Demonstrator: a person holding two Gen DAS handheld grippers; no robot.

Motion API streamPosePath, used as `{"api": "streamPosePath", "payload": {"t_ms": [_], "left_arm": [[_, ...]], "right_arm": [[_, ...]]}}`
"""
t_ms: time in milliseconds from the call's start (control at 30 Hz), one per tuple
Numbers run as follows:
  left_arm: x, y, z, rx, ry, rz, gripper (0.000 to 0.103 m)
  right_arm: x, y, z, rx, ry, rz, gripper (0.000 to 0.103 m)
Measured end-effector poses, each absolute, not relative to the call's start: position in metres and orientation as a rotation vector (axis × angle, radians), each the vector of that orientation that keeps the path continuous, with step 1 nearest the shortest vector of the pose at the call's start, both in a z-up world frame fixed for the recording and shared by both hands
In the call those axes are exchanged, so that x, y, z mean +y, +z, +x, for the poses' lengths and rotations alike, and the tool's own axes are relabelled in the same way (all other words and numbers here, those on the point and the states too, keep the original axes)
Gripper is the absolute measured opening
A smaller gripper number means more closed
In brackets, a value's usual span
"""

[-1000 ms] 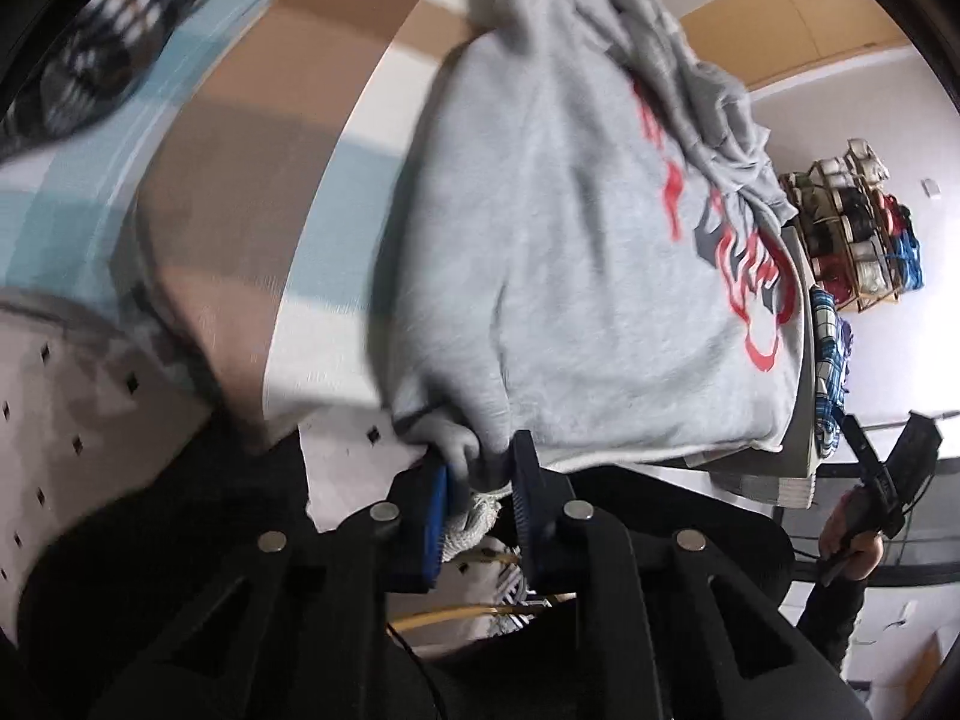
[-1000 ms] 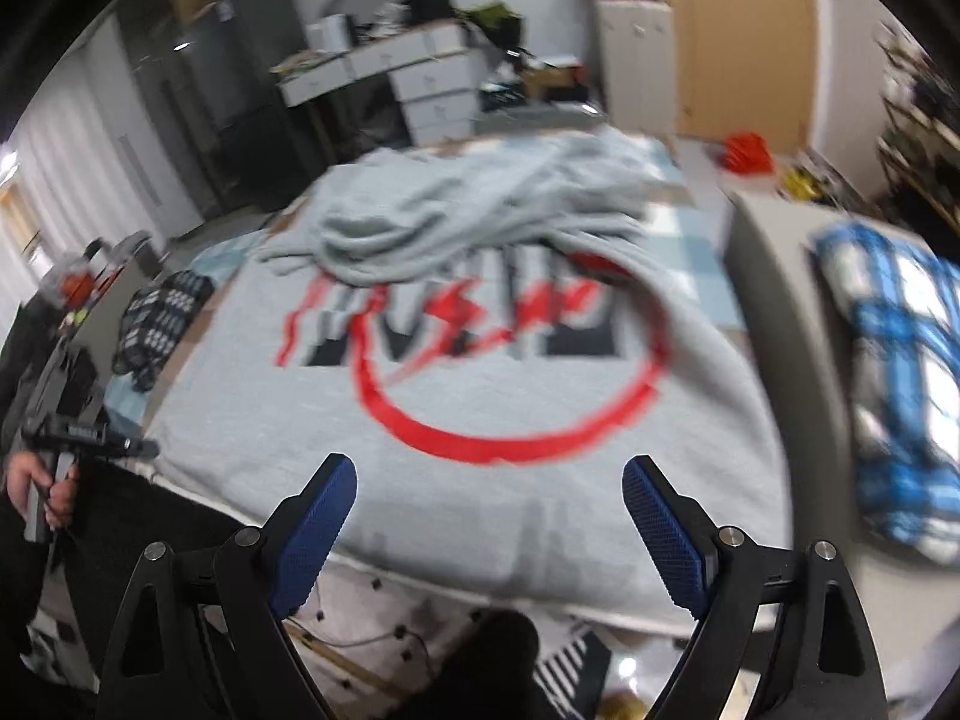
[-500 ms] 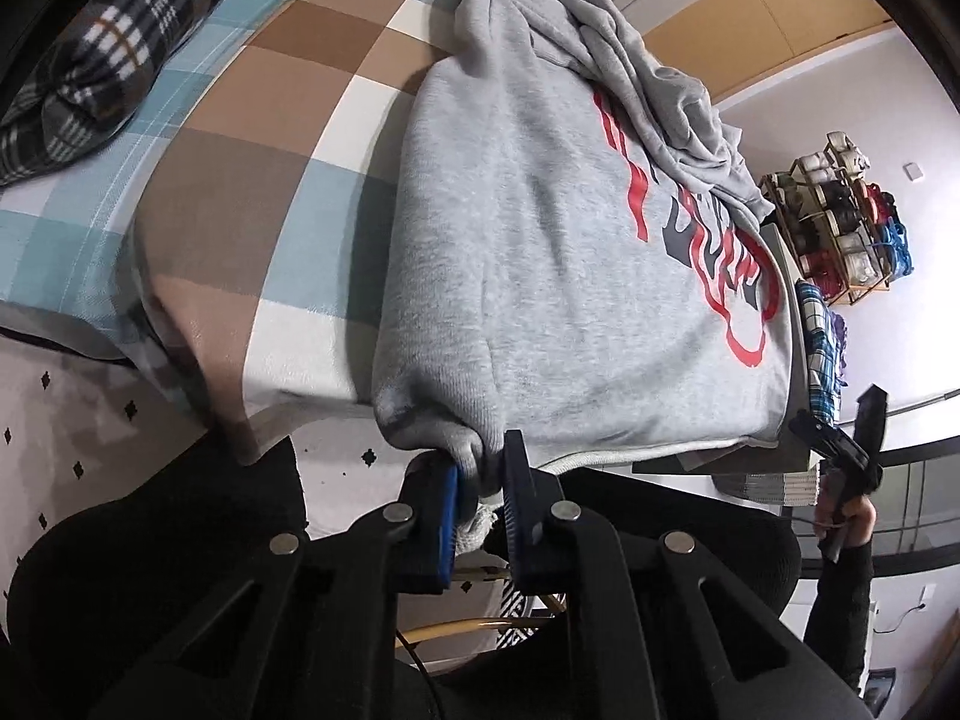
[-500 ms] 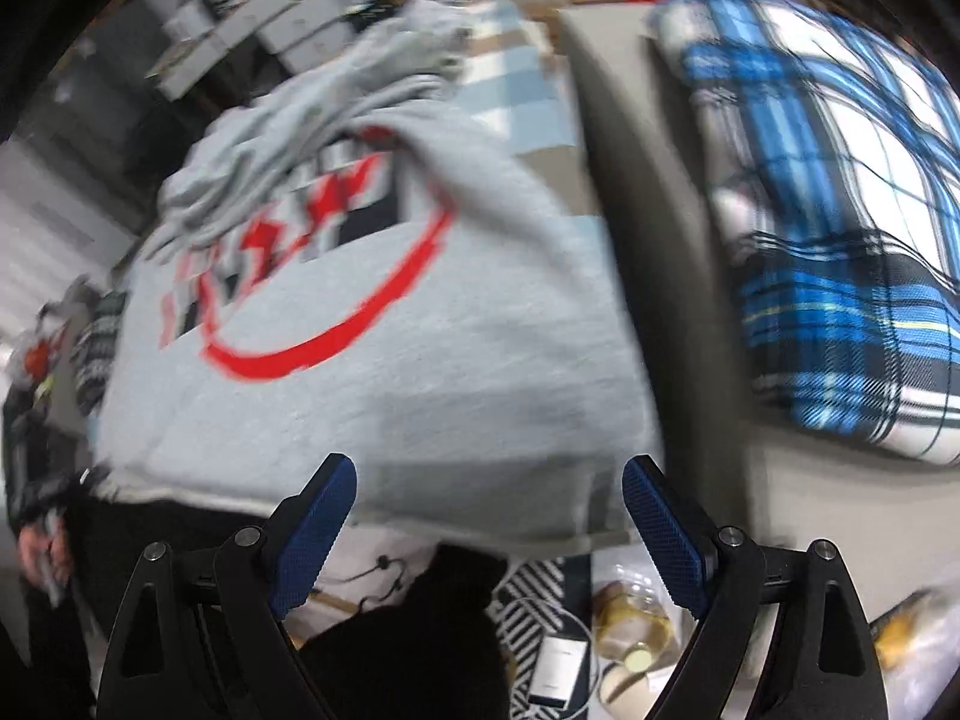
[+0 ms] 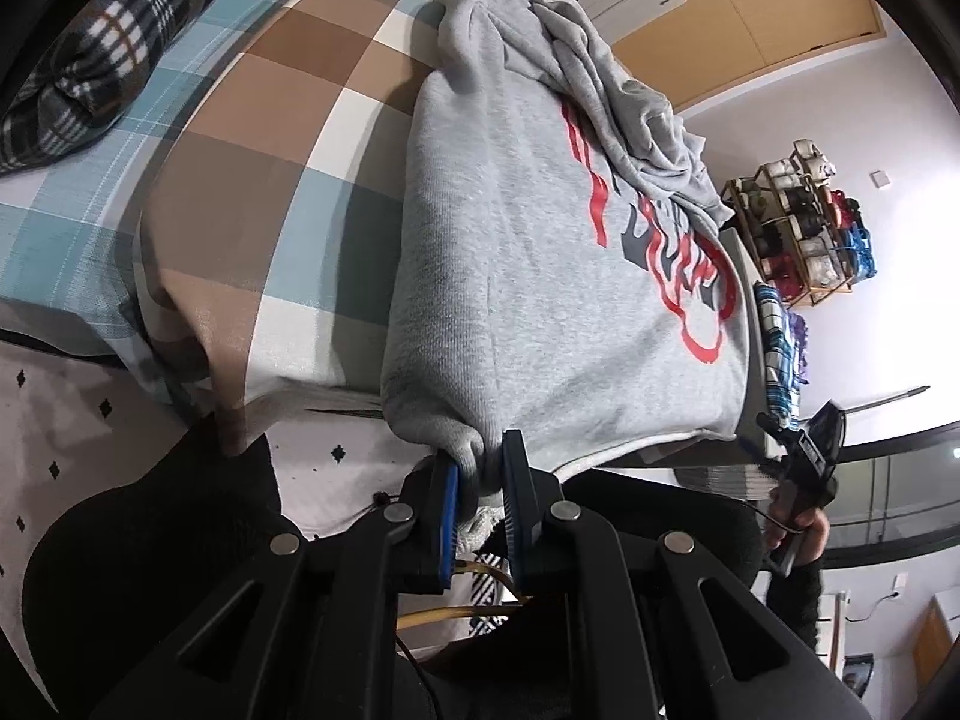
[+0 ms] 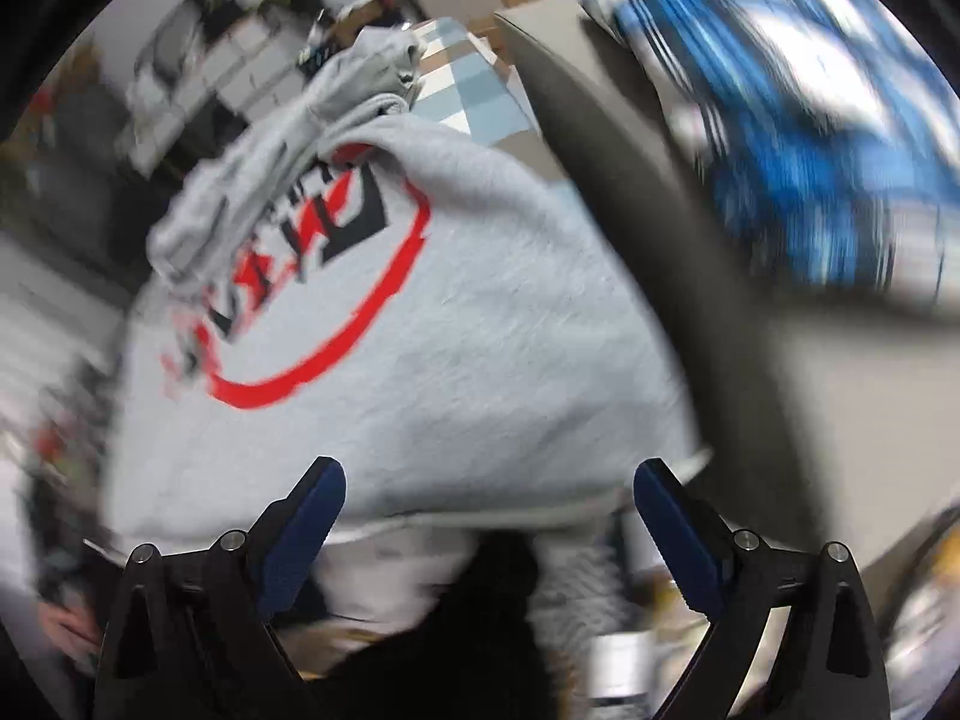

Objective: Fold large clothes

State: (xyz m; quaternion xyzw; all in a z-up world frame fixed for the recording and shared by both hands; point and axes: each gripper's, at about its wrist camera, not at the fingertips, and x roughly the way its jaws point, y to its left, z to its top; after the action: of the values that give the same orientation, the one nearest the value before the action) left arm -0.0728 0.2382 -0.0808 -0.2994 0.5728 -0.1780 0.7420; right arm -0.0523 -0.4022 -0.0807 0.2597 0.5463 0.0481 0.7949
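Observation:
A grey sweatshirt point(image 5: 540, 276) with a red and black print lies spread on a checked bed cover point(image 5: 252, 192), its sleeves bunched at the far end. My left gripper point(image 5: 480, 480) is shut on the sweatshirt's near-left bottom corner, at the bed's edge. In the right wrist view the same sweatshirt point(image 6: 420, 372) fills the middle, blurred. My right gripper point(image 6: 489, 501) hangs just above the hem near the right bottom corner, its jaws opening wide; the pads do not press on the cloth. The right gripper's black body and the hand holding it point(image 5: 804, 492) also show in the left wrist view.
A dark plaid pillow point(image 5: 102, 48) lies at the bed's far left. A blue plaid bundle point(image 6: 798, 120) sits on a grey surface point(image 6: 750, 360) right of the sweatshirt. A shelf rack point(image 5: 804, 222), drawers and a wooden door stand behind. Patterned floor lies below the bed edge.
The right gripper has rolled and dropped toward the sweatshirt's right bottom hem, with its jaws a little wider. The left gripper has pinched tighter on the corner and stayed put.

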Motion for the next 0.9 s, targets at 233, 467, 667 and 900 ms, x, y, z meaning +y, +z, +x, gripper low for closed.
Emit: {"api": "streamPosePath", "payload": {"t_ms": [233,467,667,900], "left_arm": [[0.254,-0.076,-0.072,1.254,-0.426,-0.675,0.007],[0.263,-0.075,-0.070,1.266,-0.447,-0.681,0.006],[0.275,-0.072,-0.073,1.258,-0.427,-0.679,0.000],[0.276,-0.079,-0.071,1.268,-0.436,-0.732,0.000]], "right_arm": [[-0.420,-0.121,-0.085,1.030,0.028,0.873,0.098],[-0.441,-0.133,-0.088,0.866,-0.061,0.944,0.099],[-0.438,-0.134,-0.084,0.797,-0.152,0.899,0.103],[-0.442,-0.136,-0.080,0.751,-0.210,0.929,0.097]]}}
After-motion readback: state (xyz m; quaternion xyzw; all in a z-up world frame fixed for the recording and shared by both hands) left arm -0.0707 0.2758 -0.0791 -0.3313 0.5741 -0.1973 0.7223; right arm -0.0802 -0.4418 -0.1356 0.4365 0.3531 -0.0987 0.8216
